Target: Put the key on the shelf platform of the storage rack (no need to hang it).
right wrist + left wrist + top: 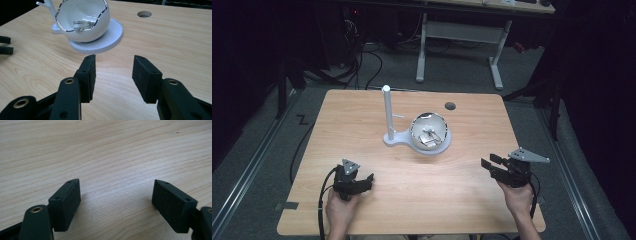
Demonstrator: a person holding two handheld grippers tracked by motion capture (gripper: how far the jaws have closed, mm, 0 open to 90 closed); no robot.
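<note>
A pale wooden desk (pixel 412 200) (one round hole (pixel 450 106) near its far edge) carries a white bowl (pixel 428 131) on a stand (pixel 388 137); grey carpet, dark room. Left tongs (pixel 116 196) and right tongs (pixel 113 75) both gape, empty.

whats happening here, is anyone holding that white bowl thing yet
Not yet. A person holds the left gripper and the right gripper low over the wooden table, both open and empty. The white bowl with a silver rim sits untouched on its round white stand, and the right gripper points toward it.
</note>
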